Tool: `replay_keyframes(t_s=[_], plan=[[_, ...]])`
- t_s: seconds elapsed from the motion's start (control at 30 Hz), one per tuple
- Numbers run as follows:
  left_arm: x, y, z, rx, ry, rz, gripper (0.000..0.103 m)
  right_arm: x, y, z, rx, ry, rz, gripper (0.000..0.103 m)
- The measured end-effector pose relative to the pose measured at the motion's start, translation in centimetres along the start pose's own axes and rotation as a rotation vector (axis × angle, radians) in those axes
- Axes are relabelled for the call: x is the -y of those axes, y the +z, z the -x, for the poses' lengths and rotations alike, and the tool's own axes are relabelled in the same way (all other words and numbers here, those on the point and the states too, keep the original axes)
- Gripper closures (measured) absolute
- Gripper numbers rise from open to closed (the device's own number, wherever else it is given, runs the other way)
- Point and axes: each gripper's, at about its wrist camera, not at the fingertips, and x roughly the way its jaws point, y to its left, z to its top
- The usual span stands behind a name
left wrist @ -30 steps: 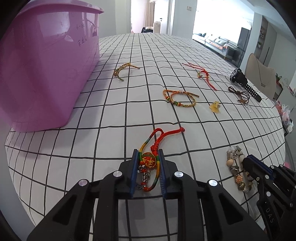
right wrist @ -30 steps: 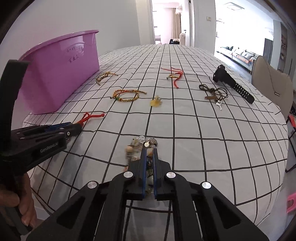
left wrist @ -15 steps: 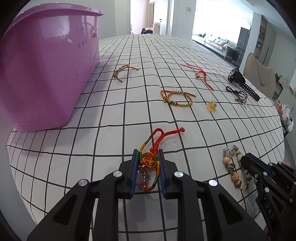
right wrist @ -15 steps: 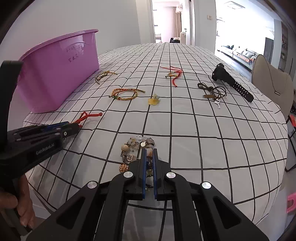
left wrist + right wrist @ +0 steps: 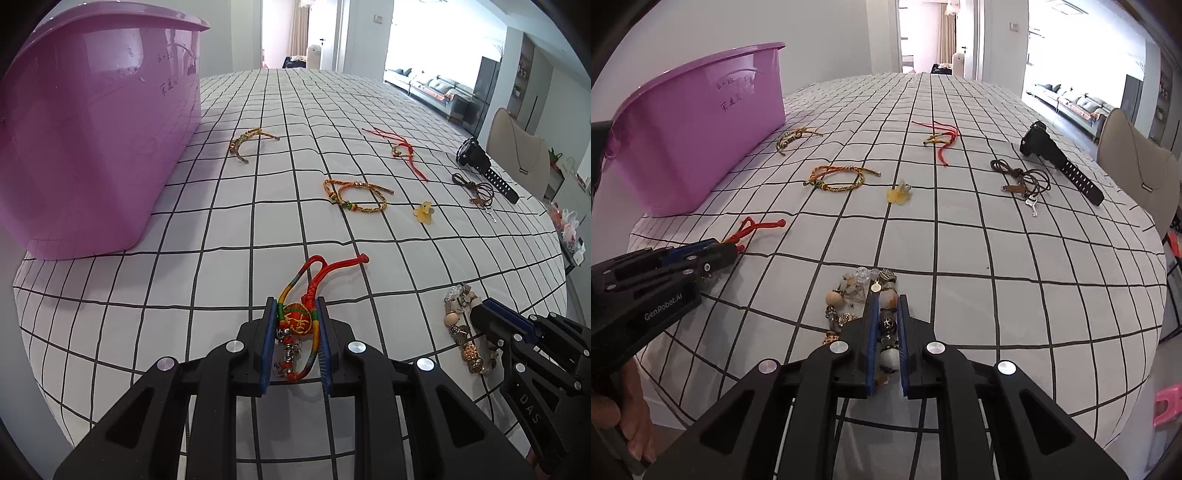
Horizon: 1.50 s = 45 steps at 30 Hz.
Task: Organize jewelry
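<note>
The left gripper (image 5: 295, 321) is clenching its blue-padded fingers (image 5: 269, 339) on a red braided cord bracelet with an orange embroidered bead and small silver bells (image 5: 300, 317) at the near edge of the white, black-gridded surface (image 5: 229, 229), with the cord's red looped tail trailing toward one o'clock in the left wrist view. In the right wrist view the right gripper (image 5: 886, 325) is clenching on a chunky bracelet of wooden, crystal and metal beads (image 5: 857, 291) — several beads are sitting between its fingers (image 5: 903, 332), while the rest is bunching on the cloth at eleven o'clock from the fingertips. A translucent purple plastic tub (image 5: 85, 147) is standing at ten o'clock in the left wrist view, well apart from both bracelets. Farther out other pieces are lying spread apart: a yellow-and-orange woven cord loop (image 5: 354, 194) near twelve o'clock, a small amber-yellow charm (image 5: 424, 214) just beside it at one o'clock, an olive-gold braided strand (image 5: 247, 142) near the tub, a thin red string piece (image 5: 402, 149), a dark brown leather cord with a small key (image 5: 1023, 181), and a black wristwatch with a perforated strap (image 5: 1056, 158) at two o'clock. A hand (image 5: 617, 421) is gripping the left handle at eight o'clock in the right wrist view.
</note>
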Motion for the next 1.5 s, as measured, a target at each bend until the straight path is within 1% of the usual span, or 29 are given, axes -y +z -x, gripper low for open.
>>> replay_keyframes(t_s=[0.2, 0.3, 0.33, 0.37, 0.53, 0.6, 0.63, 0.67, 0.77, 0.9, 1.13, 1.3, 1.5], plan=[[-0.3, -0.1, 0.0, -0.006, -0.005, 0.005, 0.083, -0.8, 0.6, -0.4, -0.018, -0.038, 0.049, 0.088], [-0.5, -0.1, 0.1, -0.004, -0.005, 0.007, 0.083, -0.5, 0.7, -0.6, -0.011, -0.053, 0.038, 0.074], [-0.5, -0.1, 0.1, -0.004, -0.006, 0.008, 0.083, -0.3, 0.7, -0.7, -0.008, -0.063, 0.032, 0.066], [-0.5, -0.2, 0.1, -0.004, -0.005, 0.008, 0.083, 0.0, 0.6, -0.7, -0.004, -0.050, 0.024, 0.066], [-0.8, -0.4, 0.0, -0.009, -0.006, 0.016, 0.083, 0.0, 0.5, -0.7, 0.008, -0.028, 0.046, 0.068], [-0.9, -0.4, 0.0, -0.008, -0.007, 0.019, 0.083, -0.1, 0.5, -0.7, 0.009, -0.016, 0.060, 0.076], [-0.9, -0.4, 0.0, -0.008, -0.007, 0.019, 0.083, -0.4, 0.5, -0.6, 0.009, -0.029, 0.072, 0.093], [-0.9, -0.4, 0.1, -0.008, -0.008, 0.019, 0.083, -0.5, 0.4, -0.6, 0.009, -0.037, 0.078, 0.093], [-0.9, -0.4, 0.1, -0.005, -0.008, 0.020, 0.083, 0.0, 0.4, -0.5, 0.015, -0.014, 0.048, 0.094], [-0.9, -0.3, 0.4, 0.002, -0.009, 0.020, 0.083, 0.2, 0.1, -0.3, 0.032, -0.008, 0.028, 0.094], [-0.6, 0.1, 1.6, 0.017, -0.016, 0.020, 0.083, 0.0, 0.7, 1.8, 0.080, 0.012, 0.033, 0.094], [0.0, 1.1, 3.5, 0.037, -0.021, 0.016, 0.083, 0.2, 1.9, 4.0, 0.104, 0.025, 0.031, 0.094], [0.8, 3.2, 7.1, 0.065, -0.020, 0.018, 0.083, 0.7, 4.0, 7.8, 0.152, 0.061, 0.024, 0.094]])
